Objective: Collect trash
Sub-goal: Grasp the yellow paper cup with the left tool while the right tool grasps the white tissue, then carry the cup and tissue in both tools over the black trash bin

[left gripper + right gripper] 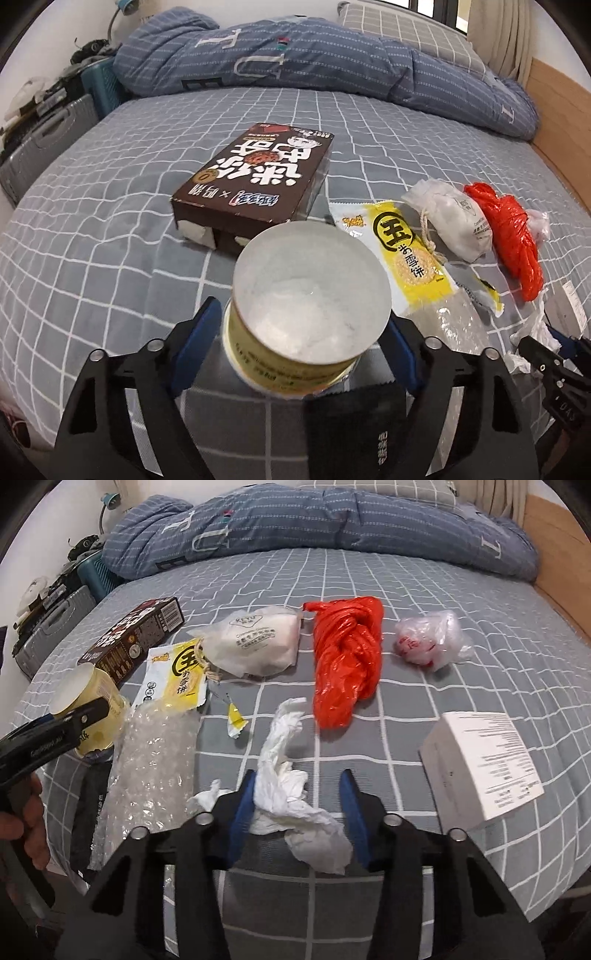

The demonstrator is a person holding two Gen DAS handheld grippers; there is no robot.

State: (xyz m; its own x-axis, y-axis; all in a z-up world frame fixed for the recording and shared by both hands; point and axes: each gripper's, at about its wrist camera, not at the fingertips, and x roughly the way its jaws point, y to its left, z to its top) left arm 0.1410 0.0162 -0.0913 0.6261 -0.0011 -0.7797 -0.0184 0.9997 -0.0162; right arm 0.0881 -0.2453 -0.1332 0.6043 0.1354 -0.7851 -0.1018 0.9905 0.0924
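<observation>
My left gripper is shut on a yellow paper cup, its fingers on both sides of the cup; it also shows in the right wrist view. My right gripper is open, its fingers on either side of a crumpled white tissue that lies on the bed. Other trash lies on the grey checked sheet: a brown snack box, a yellow wrapper, bubble wrap, a white drawstring pouch, a red plastic bag, a clear plastic bag.
A white box with a printed label lies at the right. A rolled blue duvet lies across the far end of the bed. A wooden bed side stands at the right. A suitcase and clutter stand left of the bed.
</observation>
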